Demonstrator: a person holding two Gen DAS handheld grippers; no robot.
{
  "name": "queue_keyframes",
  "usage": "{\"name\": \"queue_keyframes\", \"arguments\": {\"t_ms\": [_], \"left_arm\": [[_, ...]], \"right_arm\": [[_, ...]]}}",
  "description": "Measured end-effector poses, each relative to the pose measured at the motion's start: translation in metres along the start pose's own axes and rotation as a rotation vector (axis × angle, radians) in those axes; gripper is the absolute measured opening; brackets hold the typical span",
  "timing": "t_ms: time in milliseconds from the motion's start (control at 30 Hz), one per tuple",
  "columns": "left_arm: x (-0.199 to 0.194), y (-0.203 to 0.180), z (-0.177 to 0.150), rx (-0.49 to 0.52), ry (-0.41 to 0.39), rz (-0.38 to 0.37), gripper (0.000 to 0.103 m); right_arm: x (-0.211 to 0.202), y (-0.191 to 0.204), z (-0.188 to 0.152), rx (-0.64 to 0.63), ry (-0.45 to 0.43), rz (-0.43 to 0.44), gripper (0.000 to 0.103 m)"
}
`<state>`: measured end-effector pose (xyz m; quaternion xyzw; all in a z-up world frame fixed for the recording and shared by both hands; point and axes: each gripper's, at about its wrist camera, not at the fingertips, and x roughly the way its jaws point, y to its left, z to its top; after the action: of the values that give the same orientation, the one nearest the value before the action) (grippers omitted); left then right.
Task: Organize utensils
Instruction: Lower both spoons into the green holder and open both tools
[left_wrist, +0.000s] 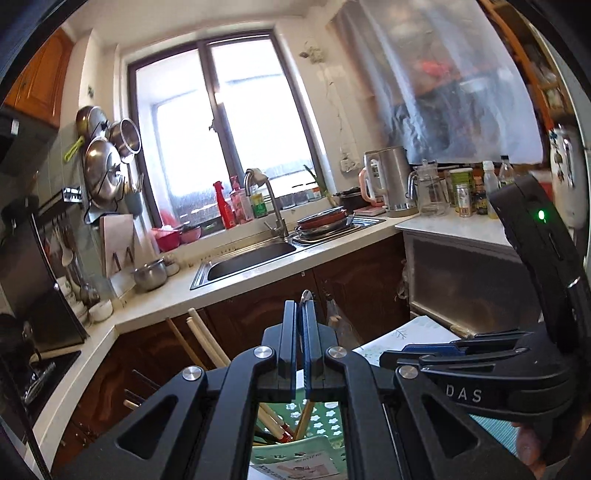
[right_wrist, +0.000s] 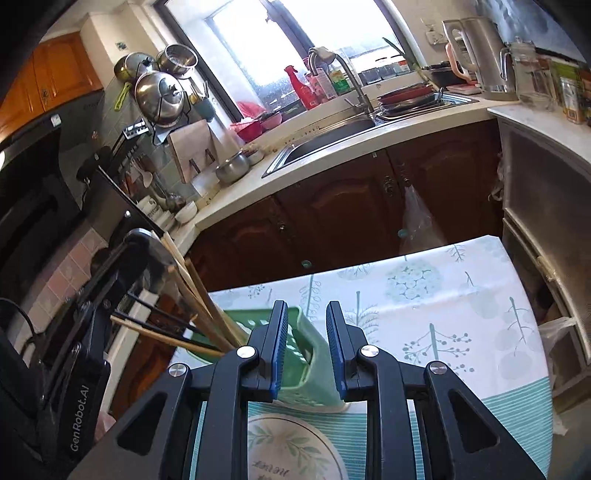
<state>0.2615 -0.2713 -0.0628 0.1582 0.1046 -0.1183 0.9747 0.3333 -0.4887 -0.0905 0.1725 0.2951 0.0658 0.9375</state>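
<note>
A person's two handheld grippers worked over a small table in a home kitchen. The left gripper (left_wrist: 303, 317) had its jaws pressed together on a thin metal utensil (left_wrist: 306, 296), of which only the rounded tip showed above the fingers; what kind of utensil it was could not be told. Below it, seen between the gripper's arms, stood a green plastic basket (left_wrist: 325, 417) holding wooden chopsticks (left_wrist: 271, 424).

The right gripper (right_wrist: 307, 334) hung with its jaws a little apart and nothing between them, the blue pads (right_wrist: 281, 343) bare. It pointed down at the green plastic basket (right_wrist: 295, 369), which stood on the table near its left edge. Wooden chopsticks (right_wrist: 195, 291) and dark ones leaned out of the basket to the left. A tablecloth (right_wrist: 443, 302) printed with trees covered the table, and a round plate (right_wrist: 291, 446) with a leaf pattern lay just in front of the basket.

Beyond the table, a sink (right_wrist: 325, 136) with a tall tap sat under the window, with pot lids (right_wrist: 160, 96) hung on the wall to its left and a steel kettle (right_wrist: 480, 55) on the counter to its right.
</note>
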Motion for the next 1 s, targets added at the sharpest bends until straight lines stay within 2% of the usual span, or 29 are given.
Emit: {"name": "queue_keyframes", "arguments": {"t_ms": [100, 300, 433, 633, 800, 1000], "left_arm": [[-0.001, -0.006, -0.008, 0.009, -0.029, 0.024, 0.0], [0.005, 0.014, -0.013, -0.082, 0.003, 0.025, 0.001], [0.007, 0.026, -0.018, -0.108, 0.006, 0.038, 0.001], [0.007, 0.027, -0.019, -0.106, -0.019, 0.027, 0.001], [0.008, 0.017, -0.015, -0.104, -0.036, -0.011, 0.001], [0.023, 0.011, -0.023, -0.076, 0.022, 0.005, 0.003]], "right_arm": [[0.002, 0.006, -0.016, -0.038, 0.016, -0.008, 0.022], [0.01, 0.015, -0.04, -0.077, 0.038, -0.031, 0.022], [0.013, 0.016, -0.043, -0.072, 0.031, -0.024, 0.022], [0.015, 0.02, -0.043, -0.091, 0.021, -0.037, 0.022], [0.015, 0.02, -0.048, -0.095, 0.024, -0.038, 0.022], [0.017, 0.02, -0.052, -0.117, 0.03, -0.047, 0.022]]}}
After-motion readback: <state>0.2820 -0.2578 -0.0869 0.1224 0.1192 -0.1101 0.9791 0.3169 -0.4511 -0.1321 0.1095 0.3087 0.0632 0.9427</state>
